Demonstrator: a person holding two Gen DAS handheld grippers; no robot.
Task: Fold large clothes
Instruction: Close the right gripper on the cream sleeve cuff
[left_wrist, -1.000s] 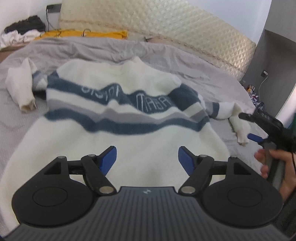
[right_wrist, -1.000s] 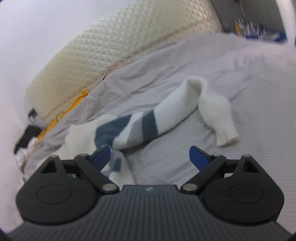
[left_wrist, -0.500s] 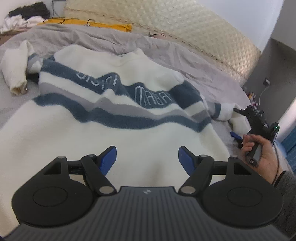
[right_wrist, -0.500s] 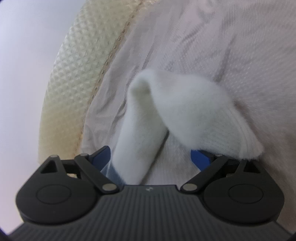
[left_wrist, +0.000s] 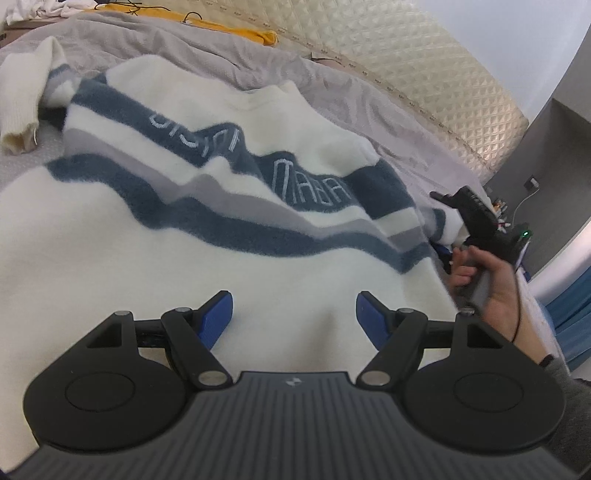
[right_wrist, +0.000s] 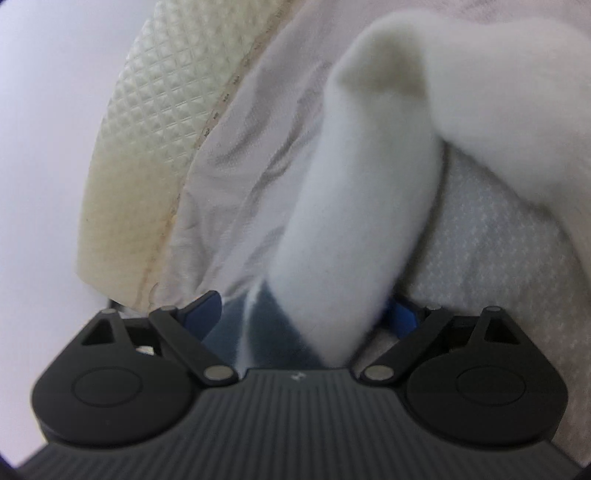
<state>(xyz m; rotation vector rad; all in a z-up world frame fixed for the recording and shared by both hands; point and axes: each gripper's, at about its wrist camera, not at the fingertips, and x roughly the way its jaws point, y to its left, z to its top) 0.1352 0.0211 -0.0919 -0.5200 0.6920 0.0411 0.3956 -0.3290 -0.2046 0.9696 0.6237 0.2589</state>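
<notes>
The fluffy cream sweater with navy and grey stripes (left_wrist: 192, 206) lies flat on the grey-sheeted bed (left_wrist: 373, 96), its long axis running from the hem at the near edge to the collar toward the quilted cream headboard (left_wrist: 424, 70). One sleeve (left_wrist: 22, 110) trails to the bed's far left side. The left gripper (left_wrist: 294, 314) hovers over the plain hem area, jaws apart and empty. This view alone shows the whole body and the person's hand (left_wrist: 484, 280) holding the right gripper (left_wrist: 448, 245) at the bed's right edge. The right wrist view alone shows the other sleeve (right_wrist: 354, 221) close up, bent over on itself and lying between the right gripper's (right_wrist: 306, 314) jaws, which have just been closing; contact with the pads is hidden.
</notes>
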